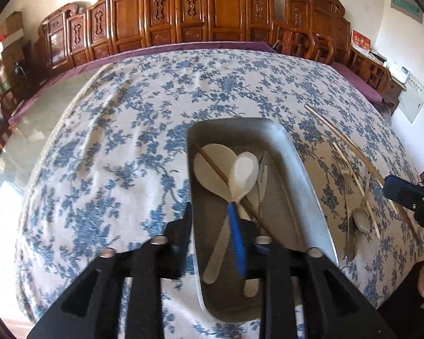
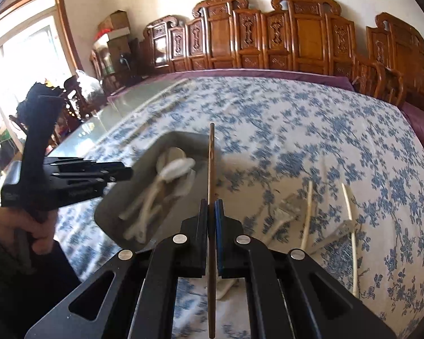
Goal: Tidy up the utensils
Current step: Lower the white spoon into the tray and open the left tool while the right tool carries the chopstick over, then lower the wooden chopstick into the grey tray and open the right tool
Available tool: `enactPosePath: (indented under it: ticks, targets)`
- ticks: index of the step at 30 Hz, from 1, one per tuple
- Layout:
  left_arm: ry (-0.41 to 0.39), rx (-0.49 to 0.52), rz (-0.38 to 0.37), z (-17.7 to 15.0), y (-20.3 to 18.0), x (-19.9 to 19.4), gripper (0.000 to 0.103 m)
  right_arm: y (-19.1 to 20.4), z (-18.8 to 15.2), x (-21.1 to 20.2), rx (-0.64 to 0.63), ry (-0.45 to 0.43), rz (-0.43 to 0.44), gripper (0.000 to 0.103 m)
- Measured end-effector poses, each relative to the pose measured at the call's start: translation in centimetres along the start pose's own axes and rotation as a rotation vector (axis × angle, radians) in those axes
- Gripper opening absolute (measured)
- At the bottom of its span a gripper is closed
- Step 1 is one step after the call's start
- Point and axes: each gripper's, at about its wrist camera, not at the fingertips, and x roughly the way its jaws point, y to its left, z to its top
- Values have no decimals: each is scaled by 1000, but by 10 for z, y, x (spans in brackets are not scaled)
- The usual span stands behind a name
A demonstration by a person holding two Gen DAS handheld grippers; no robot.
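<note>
Blue-flowered cloth (image 1: 104,147) covers the bench, and glass shows bare at its far left edge in both wrist views. Left of centre in the right wrist view, a person's hand (image 2: 22,226) grips the left hand-held gripper (image 2: 118,173), which reaches level towards the near rim of the metal tray (image 2: 113,206). In the left wrist view the same hand-held gripper (image 1: 220,226) hangs over the tray (image 1: 296,163) with its jaws partly apart; the blue handle of a white spoon (image 1: 241,175) lies in the gap between them, and the pads do not press on it. The spoon's bowl rests in the tray on top of a wide pale rice paddle (image 1: 212,166), a dark brown chopstick (image 1: 226,180) lies slantwise across both, and a fork (image 1: 261,169) sits just beside them towards the tray's right wall. Right of the tray, on the cloth, lie a metal spoon (image 1: 361,217), a metal fork (image 1: 346,166) and pale chopsticks (image 1: 356,180), crossing one another in a loose heap. Further right, the right hand-held gripper (image 1: 393,186) enters from the frame's edge. In its own view this hand-held gripper (image 2: 211,214) is clamped narrow on a long brown chopstick (image 2: 211,163), which stands up from between the pads with its tip above the tray's right rim. Carved wooden chairs (image 2: 296,36) line the wall behind.
</note>
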Motion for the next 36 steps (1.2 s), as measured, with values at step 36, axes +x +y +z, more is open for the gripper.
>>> enactPosePath:
  ticks: [36]
  targets:
    - [-39,-89,66,1,71,-13,82,78,21,105,18,136,60,9]
